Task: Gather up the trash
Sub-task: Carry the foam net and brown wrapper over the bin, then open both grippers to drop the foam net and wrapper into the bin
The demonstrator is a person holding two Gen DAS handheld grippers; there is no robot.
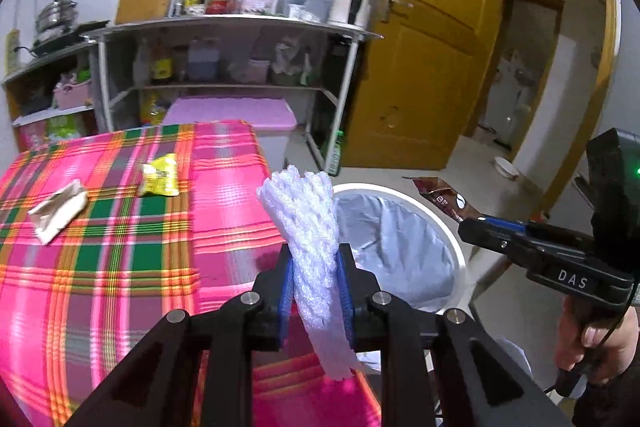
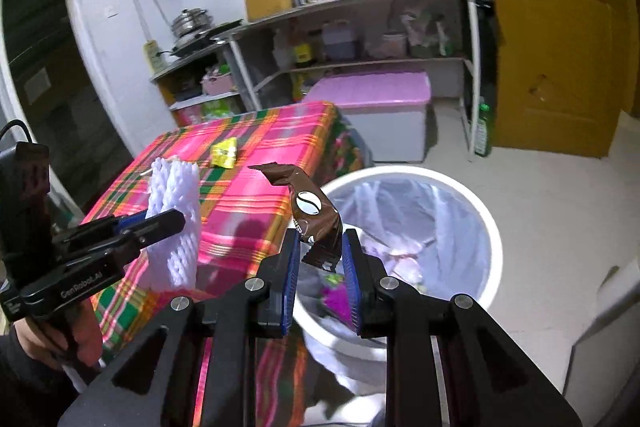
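Note:
My left gripper [image 1: 316,259] is shut on a white foam net sleeve [image 1: 306,215], held upright over the table's right edge beside the bin; the same gripper [image 2: 170,221] and sleeve [image 2: 176,223] show at the left of the right wrist view. My right gripper [image 2: 320,243] is shut on a brown coffee wrapper [image 2: 314,211] above the near rim of the white trash bin [image 2: 490,223], which is lined with a bag. That gripper [image 1: 470,225], wrapper [image 1: 440,197] and bin [image 1: 456,243] also appear in the left wrist view. A yellow wrapper [image 1: 160,175] and a beige paper wrapper [image 1: 58,213] lie on the plaid tablecloth [image 1: 120,267].
A metal shelf unit [image 1: 232,27] with bottles and containers stands behind the table, with a purple-topped box [image 1: 228,111] below it. A wooden door [image 1: 432,47] stands open at the right. A green bottle [image 1: 334,155] and a bowl [image 1: 506,167] sit on the floor.

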